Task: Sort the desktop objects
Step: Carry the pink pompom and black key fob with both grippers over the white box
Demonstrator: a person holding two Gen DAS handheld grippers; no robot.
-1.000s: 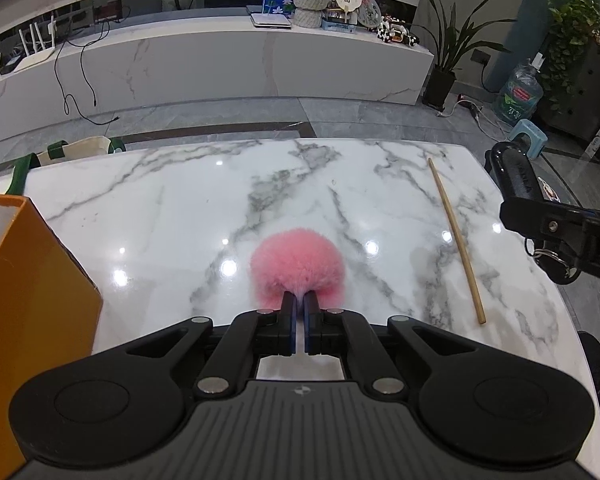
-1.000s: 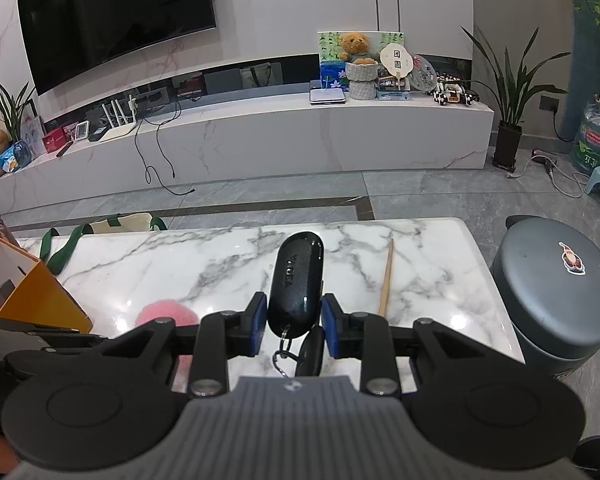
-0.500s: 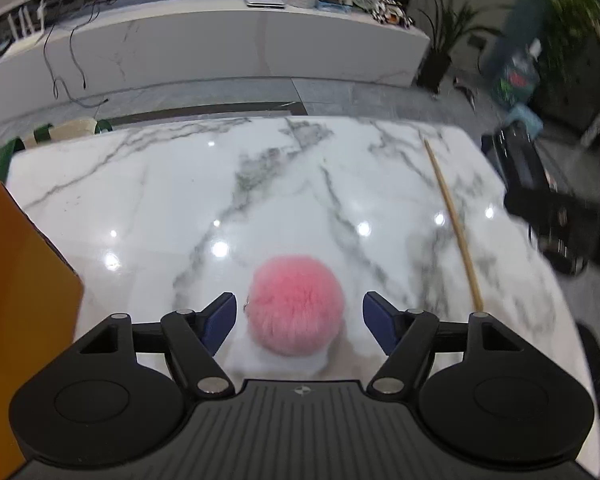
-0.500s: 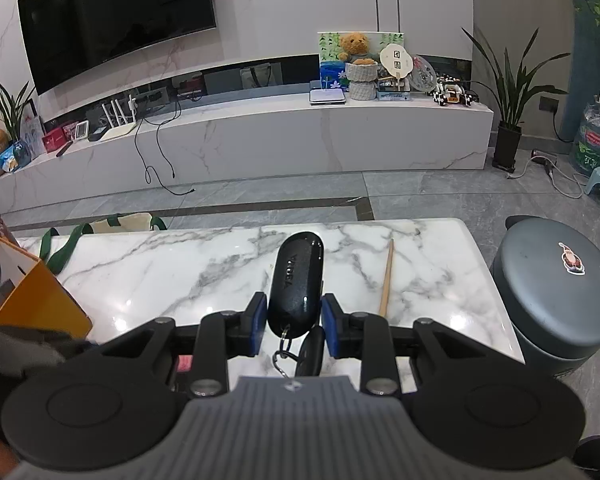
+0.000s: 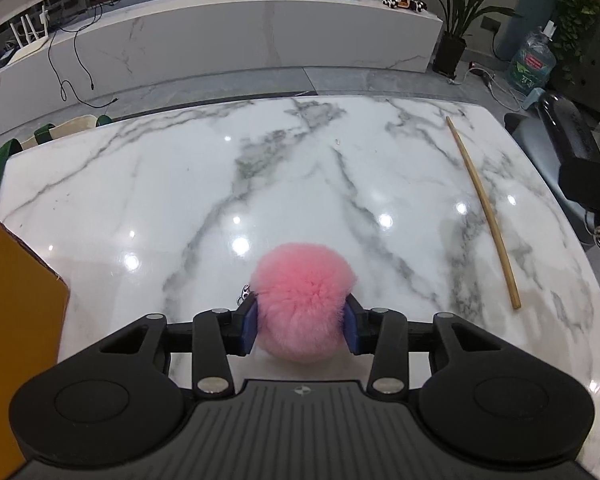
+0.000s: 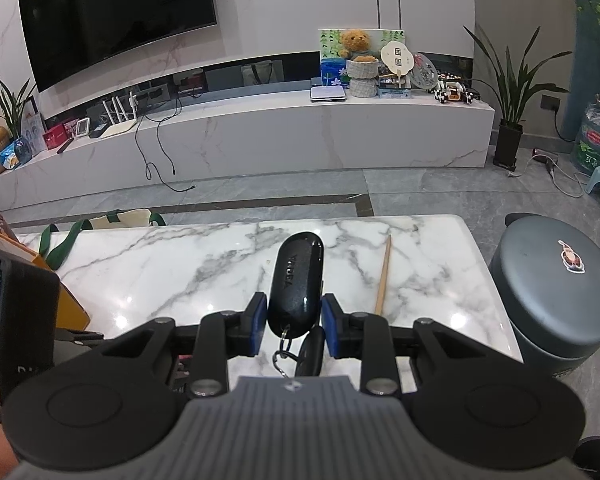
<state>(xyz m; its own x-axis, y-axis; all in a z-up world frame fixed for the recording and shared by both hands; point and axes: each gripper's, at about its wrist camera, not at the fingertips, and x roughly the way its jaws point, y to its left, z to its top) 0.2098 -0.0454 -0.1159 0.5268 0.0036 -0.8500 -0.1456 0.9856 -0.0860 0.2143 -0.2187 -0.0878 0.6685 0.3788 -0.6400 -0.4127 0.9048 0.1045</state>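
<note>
A fluffy pink pompom (image 5: 305,300) sits at the near edge of the white marble table (image 5: 260,184). My left gripper (image 5: 302,326) is shut on it, with a blue pad pressed into each side. A small metal ring (image 5: 245,293) shows at its left. My right gripper (image 6: 294,320) is shut on a black key fob (image 6: 296,284) and holds it above the table, with its key ring and a second black piece hanging under it. A wooden chopstick (image 5: 482,210) lies on the right part of the table; it also shows in the right wrist view (image 6: 383,276).
An orange box (image 5: 16,320) stands at the table's left edge; it also shows in the right wrist view (image 6: 70,308). A grey round bin (image 6: 556,296) stands on the floor to the right of the table. A green-strapped bag (image 5: 40,140) hangs past the far left edge.
My left gripper went from shut behind the pompom to wide open, then moved forward and closed on its sides. My right gripper has held the key fob still.
</note>
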